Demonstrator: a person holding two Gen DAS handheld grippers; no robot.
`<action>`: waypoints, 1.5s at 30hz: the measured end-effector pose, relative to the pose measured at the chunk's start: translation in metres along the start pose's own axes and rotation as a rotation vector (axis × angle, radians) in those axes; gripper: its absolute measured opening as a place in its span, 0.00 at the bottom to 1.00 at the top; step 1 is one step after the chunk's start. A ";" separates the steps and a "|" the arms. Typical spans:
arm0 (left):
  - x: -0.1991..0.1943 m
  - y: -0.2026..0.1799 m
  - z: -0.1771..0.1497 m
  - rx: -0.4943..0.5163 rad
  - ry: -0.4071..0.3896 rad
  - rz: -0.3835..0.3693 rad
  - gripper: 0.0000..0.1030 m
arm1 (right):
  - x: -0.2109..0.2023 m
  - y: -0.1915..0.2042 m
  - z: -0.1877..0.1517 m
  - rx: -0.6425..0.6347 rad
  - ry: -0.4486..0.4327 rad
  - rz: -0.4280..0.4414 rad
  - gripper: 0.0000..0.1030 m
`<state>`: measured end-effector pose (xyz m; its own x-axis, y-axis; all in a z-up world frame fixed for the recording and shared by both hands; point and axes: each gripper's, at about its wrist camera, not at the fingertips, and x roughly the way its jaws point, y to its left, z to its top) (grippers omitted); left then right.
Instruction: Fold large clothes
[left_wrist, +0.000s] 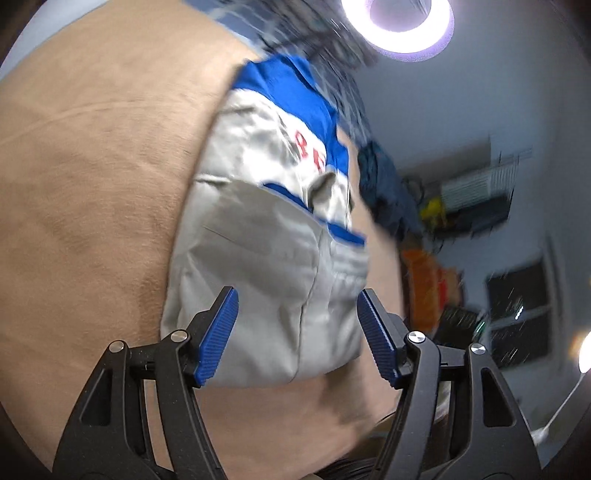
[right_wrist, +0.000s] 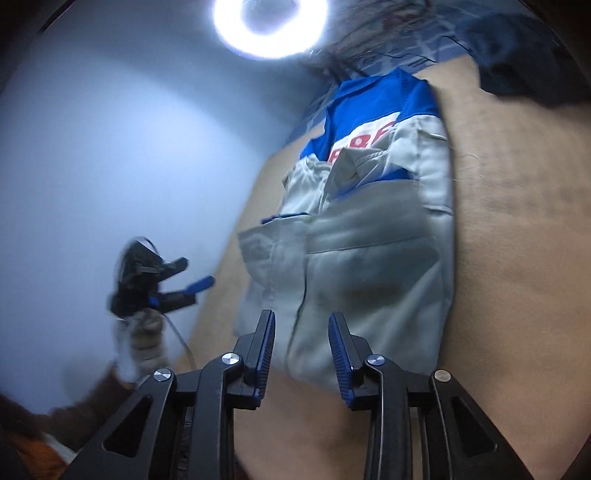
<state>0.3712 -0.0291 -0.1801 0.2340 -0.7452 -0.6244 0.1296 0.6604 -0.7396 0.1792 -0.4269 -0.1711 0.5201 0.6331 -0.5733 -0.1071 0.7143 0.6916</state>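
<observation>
Left gripper (left_wrist: 297, 334): jaws stand wide apart, nothing between the pads; cloth is seen through the gap but lies beyond and below, not touched. Right gripper (right_wrist: 302, 356): jaws part-open, noticeably narrower than the left, also empty. Both frames are motion-blurred and tilted, so fine detail is uncertain. The jacket (right_wrist: 369, 251), grey with a blue yoke and red lettering, lies on the tan cover (left_wrist: 92, 221) as a narrow, already gathered stack: sleeves and front panels appear turned in over the body. Its hem end is the near end, just ahead of both sets of fingertips; the blue collar end is far. Long axis therefore runs straight away from the jaws in both views. From the right wrist view the left gripper sits off the jacket's left edge, held in a gloved hand (right_wrist: 146, 332), apart from the cloth. Judgement: neither hand is clearly nearer; both face the hem, so a remaining fold would carry hem toward collar. Farther back, a dark garment (left_wrist: 384, 184) lies beyond the jacket, and a ring light (right_wrist: 271, 26) glares overhead.
</observation>
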 end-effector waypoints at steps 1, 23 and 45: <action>0.009 -0.006 -0.001 0.046 0.006 0.029 0.66 | 0.006 0.002 0.001 -0.022 0.002 -0.020 0.31; 0.113 -0.020 0.022 0.511 0.013 0.360 0.59 | 0.098 -0.004 0.015 -0.380 0.025 -0.629 0.20; 0.085 -0.018 0.156 0.514 -0.140 0.399 0.38 | 0.047 -0.033 0.147 -0.255 -0.159 -0.518 0.17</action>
<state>0.5392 -0.0898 -0.1812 0.4775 -0.4380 -0.7617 0.4416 0.8691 -0.2229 0.3316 -0.4645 -0.1570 0.6770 0.1447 -0.7216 0.0044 0.9797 0.2006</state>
